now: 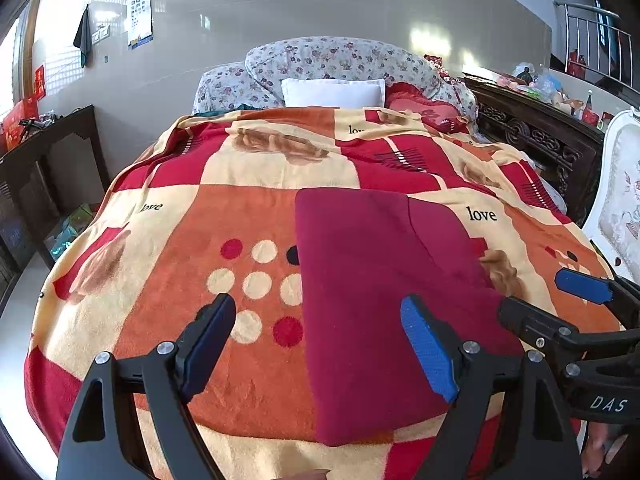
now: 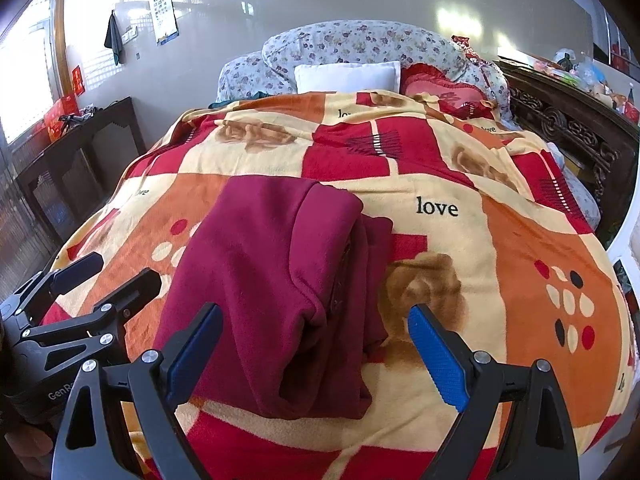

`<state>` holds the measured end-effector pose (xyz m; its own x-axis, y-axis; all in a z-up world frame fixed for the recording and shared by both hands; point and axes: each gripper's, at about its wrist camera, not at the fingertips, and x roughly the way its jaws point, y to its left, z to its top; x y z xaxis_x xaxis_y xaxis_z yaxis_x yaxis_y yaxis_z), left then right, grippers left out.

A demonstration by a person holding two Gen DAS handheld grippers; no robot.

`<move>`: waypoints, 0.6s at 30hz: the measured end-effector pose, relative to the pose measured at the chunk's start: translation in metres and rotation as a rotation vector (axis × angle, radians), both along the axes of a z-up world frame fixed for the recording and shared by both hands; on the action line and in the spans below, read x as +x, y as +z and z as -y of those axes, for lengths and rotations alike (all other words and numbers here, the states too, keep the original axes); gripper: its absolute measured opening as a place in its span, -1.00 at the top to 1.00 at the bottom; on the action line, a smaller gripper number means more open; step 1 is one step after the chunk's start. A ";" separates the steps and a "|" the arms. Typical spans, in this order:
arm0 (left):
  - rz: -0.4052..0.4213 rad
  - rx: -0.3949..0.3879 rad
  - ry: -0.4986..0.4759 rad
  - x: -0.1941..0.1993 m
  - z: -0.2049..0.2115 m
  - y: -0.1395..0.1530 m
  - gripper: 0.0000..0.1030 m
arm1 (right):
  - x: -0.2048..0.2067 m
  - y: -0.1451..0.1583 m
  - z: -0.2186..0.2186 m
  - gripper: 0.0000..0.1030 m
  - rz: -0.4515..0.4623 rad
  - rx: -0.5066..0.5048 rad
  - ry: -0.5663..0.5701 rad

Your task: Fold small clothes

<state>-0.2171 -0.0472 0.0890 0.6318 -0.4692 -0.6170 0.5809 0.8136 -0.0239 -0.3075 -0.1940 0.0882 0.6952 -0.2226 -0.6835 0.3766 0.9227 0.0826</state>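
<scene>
A dark red garment (image 1: 380, 280) lies folded into a long strip on the patterned blanket (image 1: 224, 216). In the right wrist view the garment (image 2: 272, 264) shows its folded layers stacked along the right edge. My left gripper (image 1: 318, 308) hovers open over the garment's near left part, its pads apart and touching nothing. Just to its right is my right gripper (image 1: 532, 293), open as well. From its own camera, the right gripper (image 2: 316, 312) stands open above the garment's near end, with the left gripper (image 2: 127, 267) off to the left.
At the head of the bed lie a white pillow (image 1: 334, 92), a red cushion (image 1: 420, 106) and floral bedding (image 1: 340, 56). A dark wooden table (image 1: 48, 160) stands left of the bed. A carved dark cabinet (image 1: 532, 136) and a white chair (image 1: 620, 200) stand on the right.
</scene>
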 end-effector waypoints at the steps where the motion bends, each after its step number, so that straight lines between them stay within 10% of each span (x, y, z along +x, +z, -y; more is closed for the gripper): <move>1: -0.001 0.000 0.000 0.000 0.000 0.000 -0.63 | 0.000 0.000 0.000 -0.87 0.000 0.000 0.000; 18: 0.000 0.001 0.003 0.001 0.001 -0.001 -0.63 | 0.001 -0.002 0.002 -0.87 -0.006 0.012 0.005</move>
